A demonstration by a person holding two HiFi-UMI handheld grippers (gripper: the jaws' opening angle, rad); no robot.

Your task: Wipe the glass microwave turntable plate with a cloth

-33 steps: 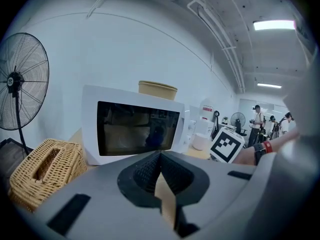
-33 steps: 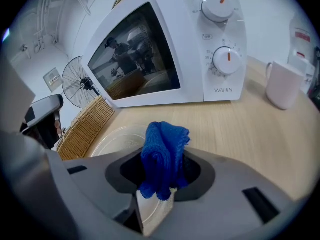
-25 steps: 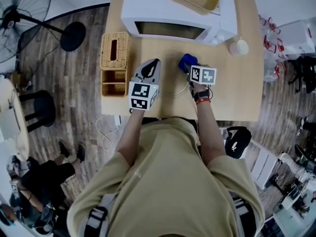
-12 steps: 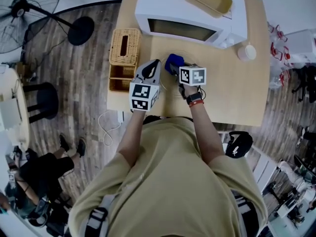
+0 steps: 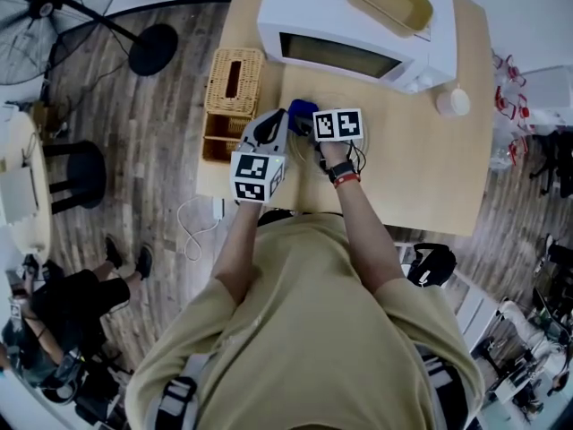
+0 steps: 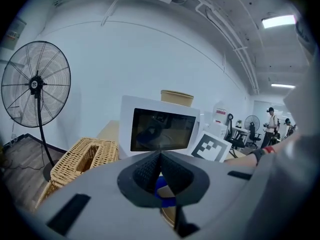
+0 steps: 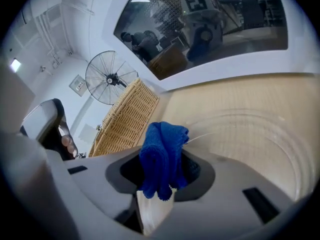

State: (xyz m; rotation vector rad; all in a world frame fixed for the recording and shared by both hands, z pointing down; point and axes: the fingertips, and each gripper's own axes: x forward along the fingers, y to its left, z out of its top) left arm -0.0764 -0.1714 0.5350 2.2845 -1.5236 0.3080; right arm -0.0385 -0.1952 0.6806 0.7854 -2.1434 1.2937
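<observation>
- On the light wooden table (image 5: 421, 168), in front of the white microwave oven (image 5: 358, 25), lies the clear round glass turntable plate (image 7: 260, 134). It's flat on the wood, hard to pick out in head view, but its ridged rings are plain in right gripper view.
- R gripper (image 7: 164, 176): jaws clamped on the bunched blue knitted cloth (image 7: 161, 149). One fold sticks out past the tips and a tail hangs below.
- Cloth is at the plate's rim, on the side twd the woven wicker tissue box (image 5: 235, 83). Pressing the glass or just above it: can't tell.
- L gripper (image 6: 160, 159): jaws closed tip to tip, nothing seen btwn them. It's just beside the R one, pointing twd the microwave. Whether it steadies the plate: can't tell.
- Progress, my read: cloth pick-up is done and the cloth is at the plate, so wiping looks under way.
- Area wiped so far: no way to tell. No streaks, crumbs or wet marks show, and the glass looks equally clear all over.
- Left to do, prob.: sweep across the centre and the rim away from the basket, maybe the underside too.
- Not part of the job: tan oblong tray (image 5: 389, 0) on top of the microwave.
</observation>
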